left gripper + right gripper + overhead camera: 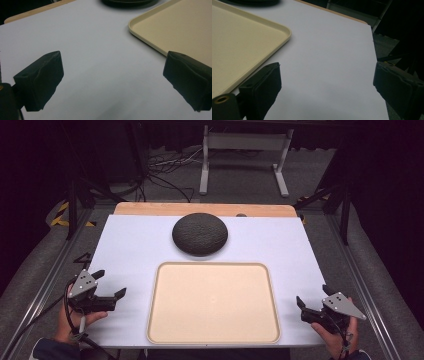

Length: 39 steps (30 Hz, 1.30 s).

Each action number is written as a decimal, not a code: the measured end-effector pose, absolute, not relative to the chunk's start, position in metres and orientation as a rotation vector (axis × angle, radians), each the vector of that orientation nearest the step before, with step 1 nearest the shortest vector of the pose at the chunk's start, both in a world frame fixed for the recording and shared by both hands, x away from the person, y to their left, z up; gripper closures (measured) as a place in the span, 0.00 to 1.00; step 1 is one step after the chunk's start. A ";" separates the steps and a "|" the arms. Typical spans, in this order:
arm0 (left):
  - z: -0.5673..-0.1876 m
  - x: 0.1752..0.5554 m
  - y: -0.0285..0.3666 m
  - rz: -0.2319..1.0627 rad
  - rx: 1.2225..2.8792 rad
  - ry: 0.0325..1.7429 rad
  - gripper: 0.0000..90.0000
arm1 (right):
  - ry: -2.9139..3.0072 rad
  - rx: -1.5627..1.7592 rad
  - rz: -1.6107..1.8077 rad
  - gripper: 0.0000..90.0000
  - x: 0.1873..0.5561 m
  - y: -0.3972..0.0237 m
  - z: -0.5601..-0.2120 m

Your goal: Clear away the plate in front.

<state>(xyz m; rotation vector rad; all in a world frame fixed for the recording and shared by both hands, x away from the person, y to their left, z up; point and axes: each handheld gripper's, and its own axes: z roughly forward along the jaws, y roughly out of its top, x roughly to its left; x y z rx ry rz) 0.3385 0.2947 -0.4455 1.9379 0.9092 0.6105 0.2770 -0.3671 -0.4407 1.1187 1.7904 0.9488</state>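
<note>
We find both tools idle and empty — left gripper [110,292] at eight o'clock, right gripper [311,309] at four, jaws spread wide — so we judge any reach for the dark dome [200,233] at twelve should pass over the bare tray [155,290], clear of its raised rim and the table [125,245] edges.

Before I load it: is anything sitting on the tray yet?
No, the beige tray lies bare, and the dark dome rests beyond it.
</note>
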 end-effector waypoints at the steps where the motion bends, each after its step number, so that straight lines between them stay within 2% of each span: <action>1: -0.446 0.339 0.294 0.610 1.955 0.909 0.04 | 1.791 1.119 0.949 0.09 0.277 -0.367 -0.441; 8: -0.445 0.338 0.294 0.626 1.994 0.891 0.05 | 1.793 1.108 0.947 0.09 0.279 -0.365 -0.439; 15: -0.424 0.338 0.290 0.644 1.978 0.860 0.05 | 1.808 1.109 0.941 0.09 0.281 -0.362 -0.441; 18: -0.413 0.342 0.280 0.698 2.011 0.836 0.05 | 1.811 1.108 0.943 0.09 0.281 -0.362 -0.441; 24: -0.398 0.353 0.262 0.703 2.080 0.780 0.10 | 1.807 1.116 0.942 0.09 0.282 -0.363 -0.441; 35: -0.374 0.375 0.224 0.766 2.151 0.656 0.08 | 1.811 1.113 0.938 0.09 0.282 -0.362 -0.441; 39: -0.371 0.381 0.213 0.749 2.156 0.622 0.07 | 1.816 1.110 0.935 0.09 0.282 -0.361 -0.442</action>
